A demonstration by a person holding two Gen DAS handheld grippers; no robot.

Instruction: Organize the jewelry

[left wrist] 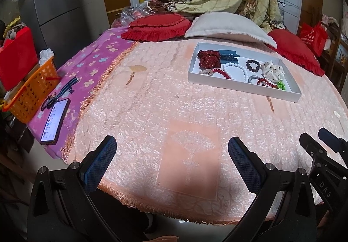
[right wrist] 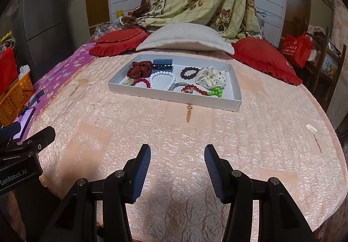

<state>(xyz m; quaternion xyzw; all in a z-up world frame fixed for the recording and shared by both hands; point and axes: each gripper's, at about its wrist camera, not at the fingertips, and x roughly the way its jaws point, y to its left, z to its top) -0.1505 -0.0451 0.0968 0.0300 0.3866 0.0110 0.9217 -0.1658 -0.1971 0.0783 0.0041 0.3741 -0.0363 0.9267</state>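
Hovering: left gripper (left wrist: 171, 144) agape — right gripper (right wrist: 177, 152) too (empty) | jewelry in tray (right wrist: 174, 98)

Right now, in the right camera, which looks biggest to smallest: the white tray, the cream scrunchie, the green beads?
1. White tray, by far.
2. Cream scrunchie.
3. Green beads, smallest.
They sit together, so nearness hardly matters.

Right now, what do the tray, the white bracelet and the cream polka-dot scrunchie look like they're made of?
The tray looks like matte white cardboard: thin, flat, sharply folded walls with no shine. The white bracelet is a loop of round, smooth, glossy beads, possibly glass, stone or plastic; the pictures cannot settle which. The cream scrunchie is soft gathered fabric, ruffled in folds, with dark dots.
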